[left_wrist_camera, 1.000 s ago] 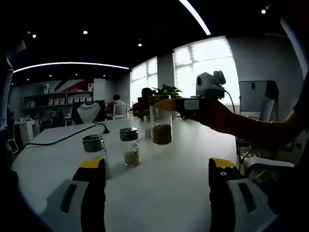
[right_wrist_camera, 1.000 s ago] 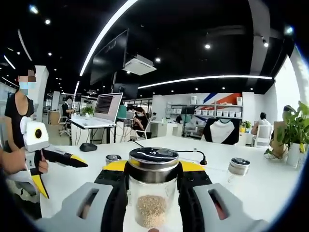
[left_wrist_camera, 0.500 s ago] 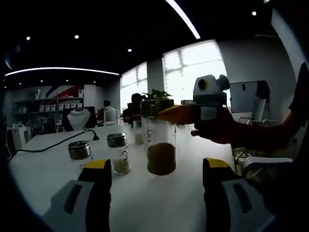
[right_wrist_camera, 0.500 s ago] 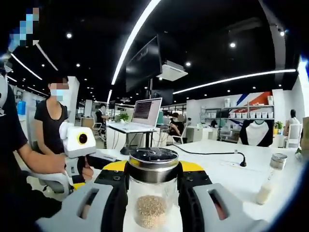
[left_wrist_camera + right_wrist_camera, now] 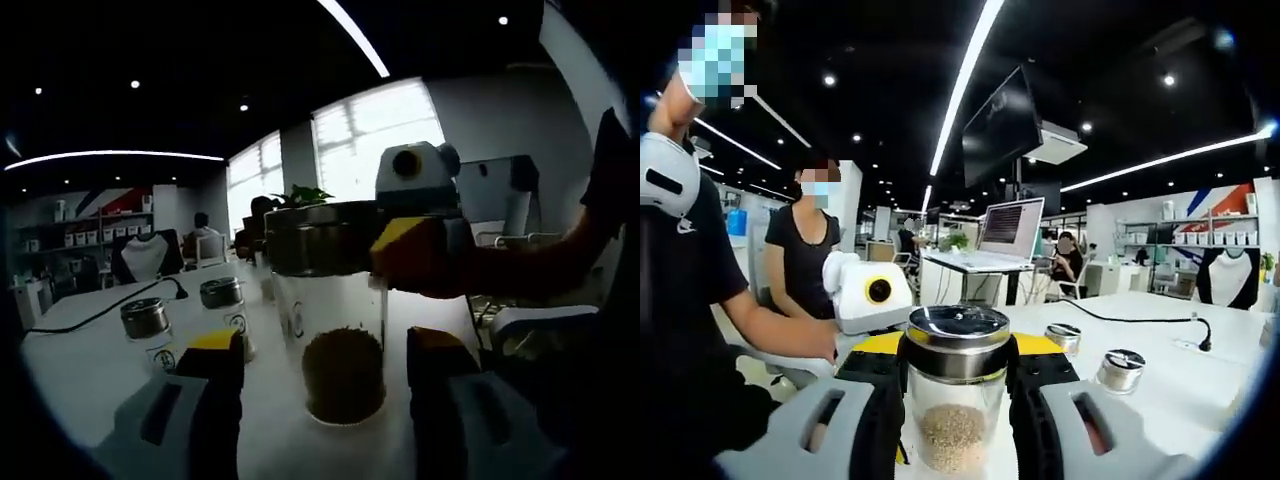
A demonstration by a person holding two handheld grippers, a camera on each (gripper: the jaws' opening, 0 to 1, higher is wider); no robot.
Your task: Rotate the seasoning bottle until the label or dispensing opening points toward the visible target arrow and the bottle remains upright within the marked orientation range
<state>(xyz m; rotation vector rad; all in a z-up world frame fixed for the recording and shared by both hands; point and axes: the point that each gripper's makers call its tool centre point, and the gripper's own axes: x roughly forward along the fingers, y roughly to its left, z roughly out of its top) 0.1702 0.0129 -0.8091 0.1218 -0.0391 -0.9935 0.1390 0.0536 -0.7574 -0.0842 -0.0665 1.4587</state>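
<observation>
Right gripper view, bottle: the seasoning bottle point(image 5: 957, 400) stood upright between the right gripper's point(image 5: 957, 415) two jaws, which pinched it just under its cap.
Bottle make: clear glass cylinder, shiny metal screw cap, tan granules heaped in the lower part.
Left gripper view, bottle: the same bottle point(image 5: 333, 320) appeared side-on, held at the cap by the right gripper point(image 5: 385, 250); its base sat at or just above the white table point(image 5: 90, 360), which of the two I could not tell.
Label or opening: too blurred to read its facing.
Left gripper: its jaws point(image 5: 325, 375) stood spread apart on either side of the bottle, not touching it; yellow pads on dark fingers.
Other jars: two small metal-capped jars point(image 5: 150, 330) stood near each other on the table beyond the left jaw.
Right gripper view, extras: a laptop point(image 5: 1005, 232) on a stand, and a black cable point(image 5: 1140, 318) running across the table.
Hand pose: a bare forearm point(image 5: 780, 335) reached toward the left gripper's white housing.
</observation>
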